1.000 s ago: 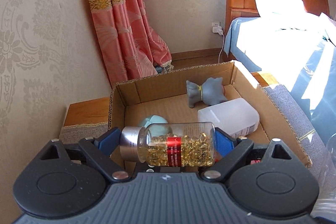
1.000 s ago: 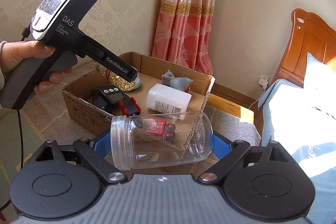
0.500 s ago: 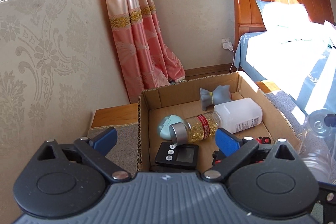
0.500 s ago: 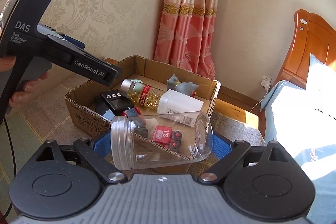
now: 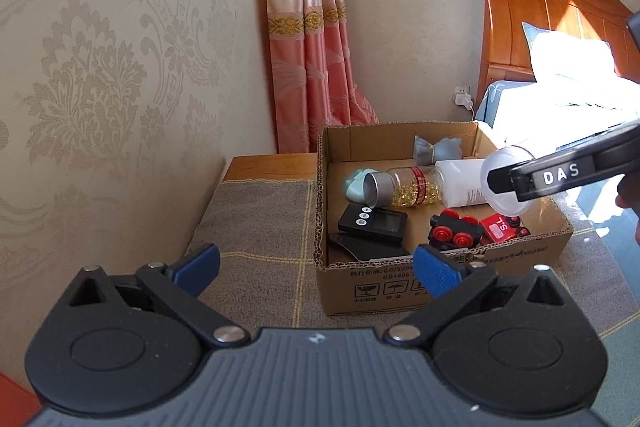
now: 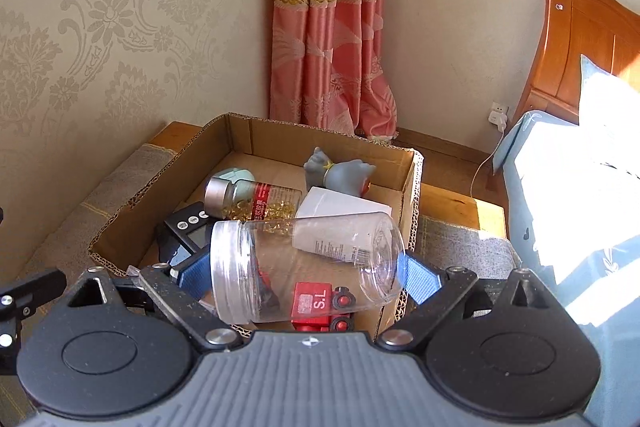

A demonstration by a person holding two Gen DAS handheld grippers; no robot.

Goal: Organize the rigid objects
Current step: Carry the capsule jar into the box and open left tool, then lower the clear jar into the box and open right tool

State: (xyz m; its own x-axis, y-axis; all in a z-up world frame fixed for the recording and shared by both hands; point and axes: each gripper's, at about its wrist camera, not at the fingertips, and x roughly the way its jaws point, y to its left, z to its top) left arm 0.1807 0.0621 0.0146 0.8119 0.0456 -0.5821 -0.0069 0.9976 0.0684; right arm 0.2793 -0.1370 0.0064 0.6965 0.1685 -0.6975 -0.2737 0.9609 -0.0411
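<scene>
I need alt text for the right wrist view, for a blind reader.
The right gripper holds an empty clear plastic jar sideways over a cardboard box. Inside lie a capsule bottle, a white bottle and a red toy truck.

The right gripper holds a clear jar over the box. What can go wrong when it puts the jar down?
1. The cardboard box is already crowded. The clear jar, lying sideways in the right gripper, may land on the red toy truck or white bottle and roll.
2. It might knock the capsule bottle.
</scene>
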